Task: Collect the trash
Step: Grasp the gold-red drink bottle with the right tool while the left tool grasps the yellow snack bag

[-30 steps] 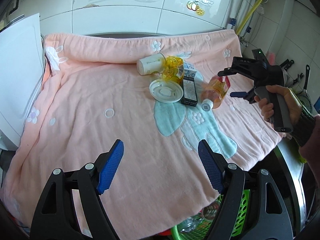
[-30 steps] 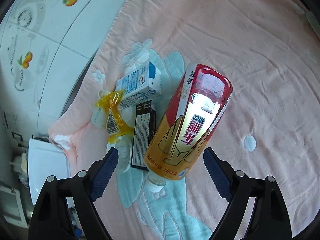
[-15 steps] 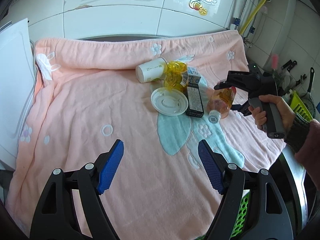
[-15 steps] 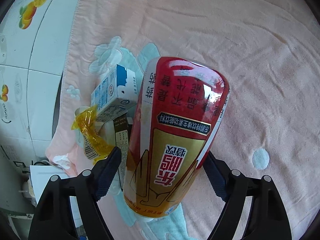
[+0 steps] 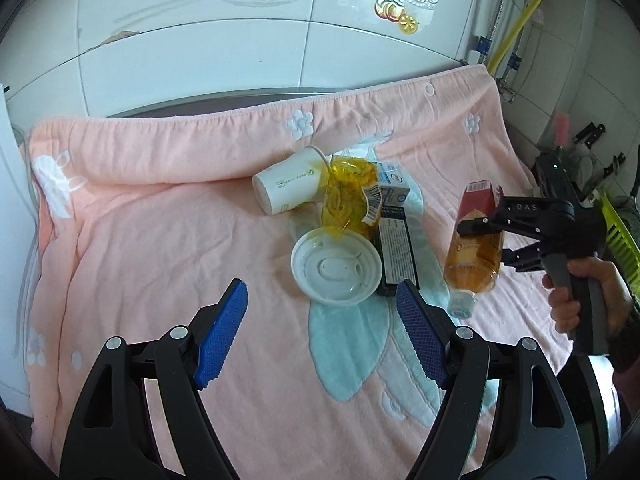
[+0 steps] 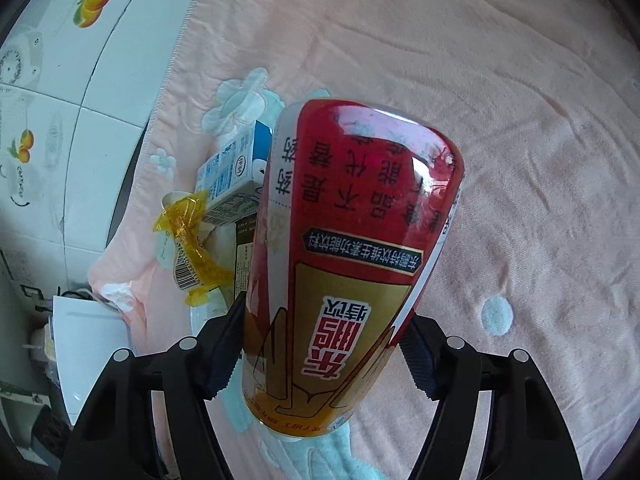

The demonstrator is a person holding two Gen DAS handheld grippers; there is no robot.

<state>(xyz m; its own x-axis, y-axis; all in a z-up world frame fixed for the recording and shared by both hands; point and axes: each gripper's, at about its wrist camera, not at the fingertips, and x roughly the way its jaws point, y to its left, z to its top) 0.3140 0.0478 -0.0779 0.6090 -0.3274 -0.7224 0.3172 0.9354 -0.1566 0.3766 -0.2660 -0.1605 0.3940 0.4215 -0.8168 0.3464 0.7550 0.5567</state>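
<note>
A plastic drink bottle point(image 6: 352, 264) with a red and gold label lies on the pink towel point(image 5: 160, 240), and it also shows in the left wrist view point(image 5: 476, 248). My right gripper point(image 6: 320, 356) is closed around its body, pads touching both sides. The trash pile holds a white paper cup point(image 5: 288, 186), a yellow wrapper point(image 5: 348, 196), a white round lid point(image 5: 336, 266), a black box point(image 5: 394, 252) and a blue-white carton point(image 5: 394, 192). My left gripper point(image 5: 320, 336) is open and empty, hovering just before the lid.
A tiled wall point(image 5: 240, 40) stands behind the towel. A white appliance point(image 6: 88, 344) is at the left edge. A yellow-green rack point(image 5: 620, 232) and knives point(image 5: 592, 136) sit on the right. A yellow hose point(image 5: 520, 20) runs up the back corner.
My right gripper has closed in on the bottle until its pads touch it. My left gripper has moved forward toward the trash pile, still open.
</note>
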